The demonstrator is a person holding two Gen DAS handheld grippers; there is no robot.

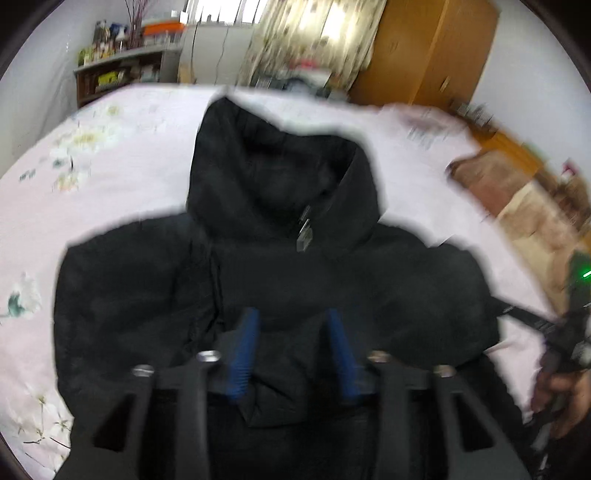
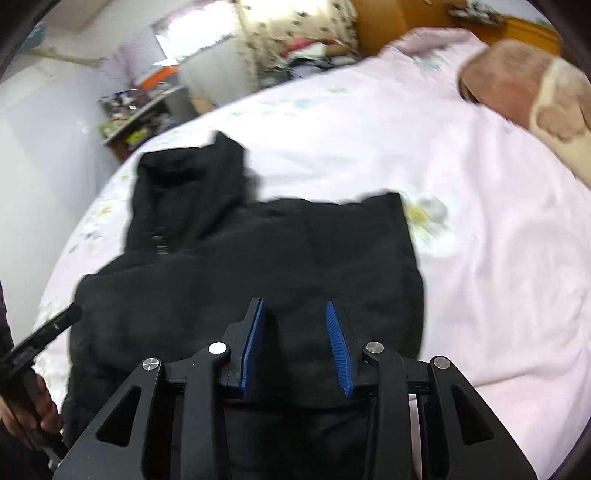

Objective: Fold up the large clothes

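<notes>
Seemingly unlabelled, black jacket (image 1: 280, 266) lies under both spread grippers, left (image 1: 293, 314) and right (image 2: 294, 306).

Two close wrist views down over the same black jacket (image 1: 280, 280) (image 2: 258, 266), left and right.

Bedspread: I see a pale pink sheet (image 2: 461, 236) printed with flowers.
Far corner: a brown plush blanket (image 2: 517, 85) lies on it.
Behind: a wooden wardrobe (image 1: 424, 48), floral curtain (image 1: 314, 33) and cluttered shelf (image 1: 118, 70) against the wall.
</notes>
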